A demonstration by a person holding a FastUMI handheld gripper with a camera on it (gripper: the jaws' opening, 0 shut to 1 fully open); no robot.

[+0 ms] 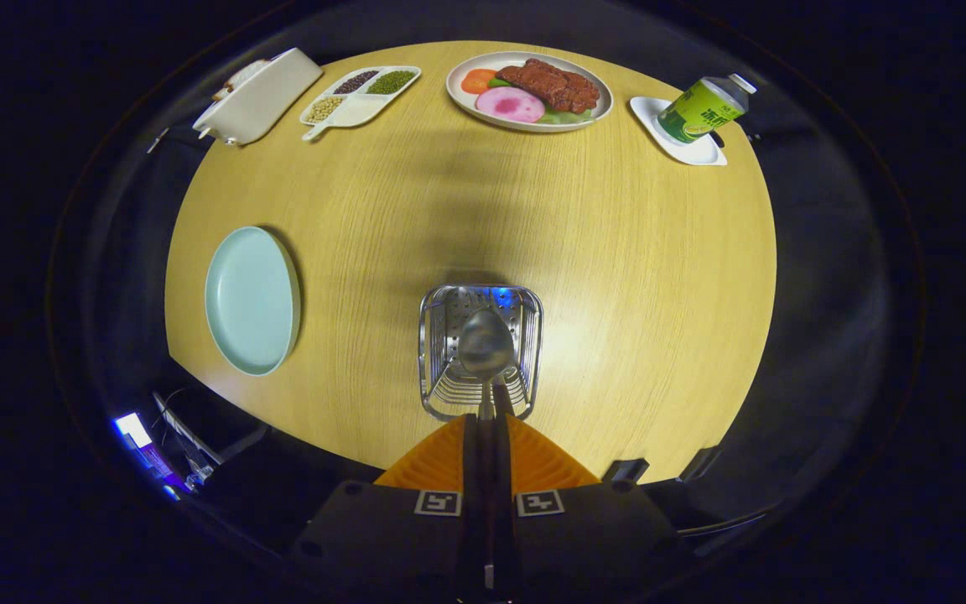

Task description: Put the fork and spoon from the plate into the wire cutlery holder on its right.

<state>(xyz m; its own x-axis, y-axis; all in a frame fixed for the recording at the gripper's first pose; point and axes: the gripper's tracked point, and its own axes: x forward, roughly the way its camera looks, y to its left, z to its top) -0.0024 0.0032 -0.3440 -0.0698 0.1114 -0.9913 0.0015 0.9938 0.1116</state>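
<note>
With both fingers pressed together on its handle, the gripper [487,419] holds the spoon [485,344], bowl hanging over the open top of the wire cutlery holder [441,335] just ahead of the fingers. Holder stands on the round wooden table [617,252]. Pale green plate [252,299] sits well apart to the holder's left, bare. Far side: food plate [529,91], divided tray [360,96], bottle [705,107] on a white dish [701,153], white container [258,96].

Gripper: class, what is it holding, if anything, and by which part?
The gripper is shut on the spoon, gripping its handle; the bowl hangs over the wire cutlery holder.
</note>
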